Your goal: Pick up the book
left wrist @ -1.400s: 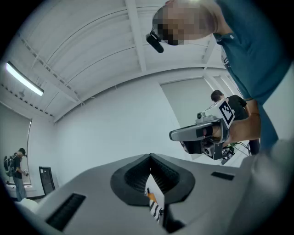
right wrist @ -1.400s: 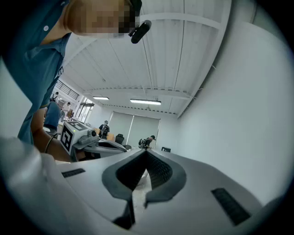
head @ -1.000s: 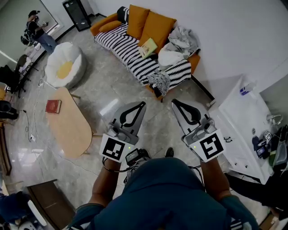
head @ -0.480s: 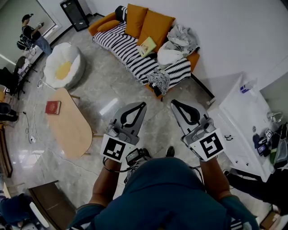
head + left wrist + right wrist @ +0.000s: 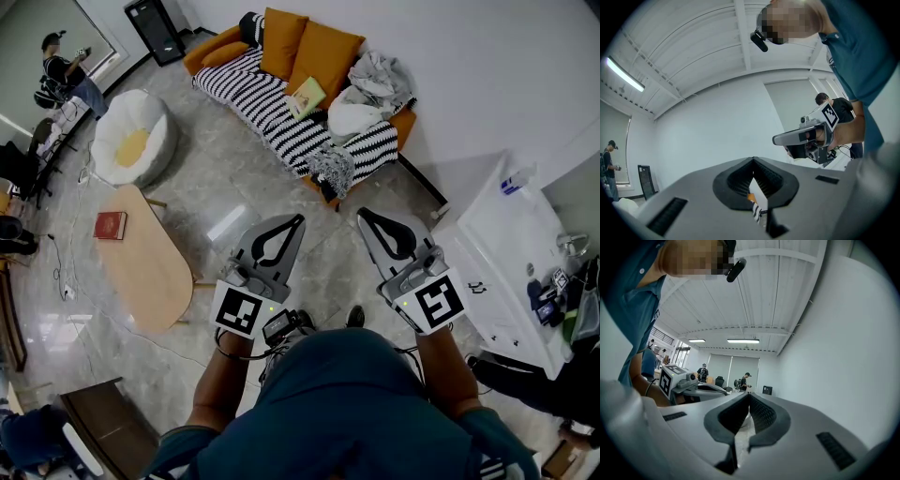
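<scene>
1. Red rectangular book (image 5: 111, 223): closed and lying flat with its cover up. The cover is plain deep red with a faint mark at its centre. It sits on the light wooden oval table (image 5: 155, 272), near the table's end at the left of the head view, with bare wood all round it. It is well apart from both grippers.
2. Pale yellow-green book (image 5: 308, 97): thin and closed, tilted against an orange back cushion (image 5: 328, 52). It is on the orange sofa with a black-and-white striped cover (image 5: 262, 103), far from the grippers.
3. Left gripper (image 5: 299, 218): grey, with a square-marker cube at its rear, held level above the grey polished stone floor (image 5: 206, 178). Its own view shows the ribbed black pads (image 5: 740, 180) meeting at the tips, with nothing between them.
4. Right gripper (image 5: 361, 213): the same build, held level beside the left one, and the two do not touch. Its jaws are closed tip to tip and hold nothing.
5. Heap of white and grey cloth (image 5: 366, 94): piled on the sofa at its right end.
6. White round beanbag with a yellow centre (image 5: 131, 141): on the floor between the sofa and the wooden table.
7. White table (image 5: 497, 244): at the right edge, with small items on it that cannot be identified.
8. Person in a cap (image 5: 66, 75): standing at the far upper left.
</scene>
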Tool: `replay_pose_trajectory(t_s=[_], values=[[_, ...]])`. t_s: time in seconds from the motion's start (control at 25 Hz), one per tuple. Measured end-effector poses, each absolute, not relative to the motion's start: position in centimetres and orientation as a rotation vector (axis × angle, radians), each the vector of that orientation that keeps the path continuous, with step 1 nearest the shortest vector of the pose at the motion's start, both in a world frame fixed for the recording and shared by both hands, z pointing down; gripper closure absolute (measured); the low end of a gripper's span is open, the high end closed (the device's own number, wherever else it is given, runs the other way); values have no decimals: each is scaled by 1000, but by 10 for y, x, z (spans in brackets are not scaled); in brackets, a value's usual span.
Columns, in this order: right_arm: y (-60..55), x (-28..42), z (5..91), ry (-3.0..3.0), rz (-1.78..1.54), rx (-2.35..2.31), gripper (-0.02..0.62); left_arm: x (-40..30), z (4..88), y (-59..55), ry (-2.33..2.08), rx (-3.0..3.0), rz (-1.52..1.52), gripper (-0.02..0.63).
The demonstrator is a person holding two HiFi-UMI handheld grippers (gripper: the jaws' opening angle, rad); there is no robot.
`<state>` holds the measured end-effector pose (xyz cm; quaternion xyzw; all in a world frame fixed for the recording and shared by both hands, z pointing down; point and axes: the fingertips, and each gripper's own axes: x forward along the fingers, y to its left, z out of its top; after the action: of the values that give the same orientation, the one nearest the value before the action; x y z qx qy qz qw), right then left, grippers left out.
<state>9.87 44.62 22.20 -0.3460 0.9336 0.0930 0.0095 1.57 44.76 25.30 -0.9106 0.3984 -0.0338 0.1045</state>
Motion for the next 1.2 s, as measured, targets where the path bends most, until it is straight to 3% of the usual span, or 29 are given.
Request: replay_pose_trajectory(t_s=[1.2], values=[[427,99,245,2938,174,-1089,581,13,273,434,1192,-2724,-119,604]])
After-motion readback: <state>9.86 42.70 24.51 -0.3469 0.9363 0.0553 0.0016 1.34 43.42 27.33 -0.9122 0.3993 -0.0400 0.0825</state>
